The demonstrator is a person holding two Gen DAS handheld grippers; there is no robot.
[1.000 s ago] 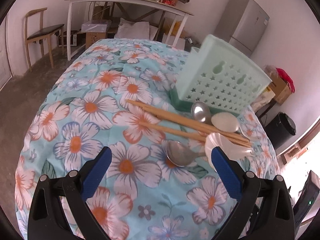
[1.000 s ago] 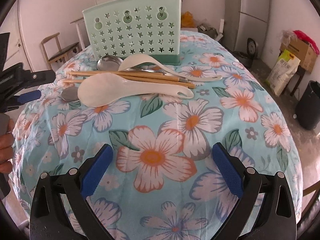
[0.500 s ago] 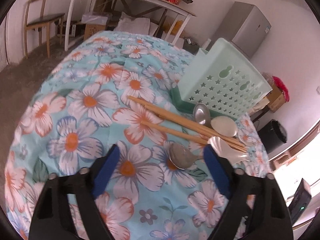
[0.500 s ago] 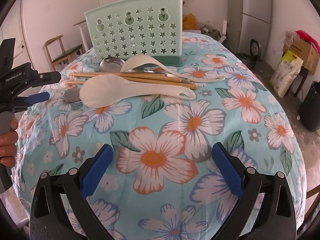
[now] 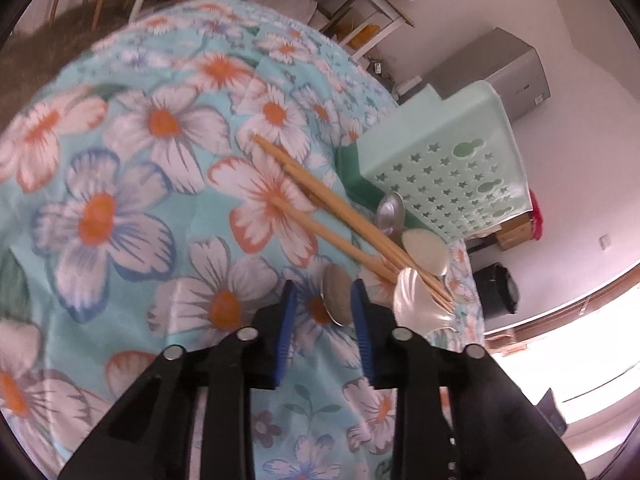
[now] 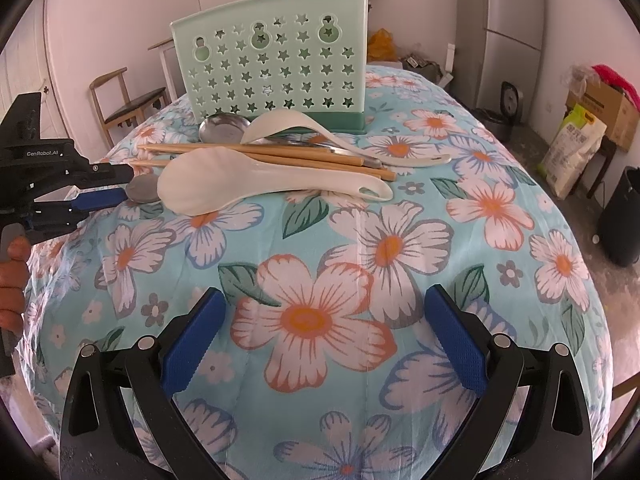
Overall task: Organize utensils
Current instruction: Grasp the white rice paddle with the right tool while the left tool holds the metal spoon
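Two grippers are in view over a table w/ a floral cloth point(image 6: 320, 240). L gripper point(image 5: 322, 300) sits lower centre of the left wrist view, blue pads narrowed; its jaws have just been closing, w/ the bowl of a steel spoon point(image 5: 336, 294) between them. The right pad lies against the bowl's edge, but a gap shows on the left side, so the spoon isn't clamped. In the right wrist view this gripper point(image 6: 116, 186) comes in from the left edge, tips at the same spoon point(image 6: 143, 189), held by a hand point(image 6: 12, 276) at far left.

R gripper point(image 6: 320, 332) fills the bottom of the right wrist view, jaws spread wide, nothing between them but cloth, well short of the utensils.

Utensils lie in a loose pile upper centre of the right wrist view, just in front of a mint caddy point(image 6: 272, 64) w/ star cut-outs, standing upright on a darker green base. White paddle point(image 6: 260, 184) lies nearest, handle to the right, resting across the chopsticks point(image 6: 280, 154). Behind those, a white ladle point(image 6: 320, 132) and a 2nd steel spoon point(image 6: 224, 128) right at the caddy's base. In the left wrist view the chopsticks point(image 5: 320, 208) run diagonally from centre to lower right, paddle point(image 5: 416, 296) just right of the L gripper's tip, caddy point(image 5: 448, 168) at right.

Behind: a chair point(image 6: 128, 100) upper left, fridge point(image 6: 516, 28) upper right, boxes and a bag at far right.
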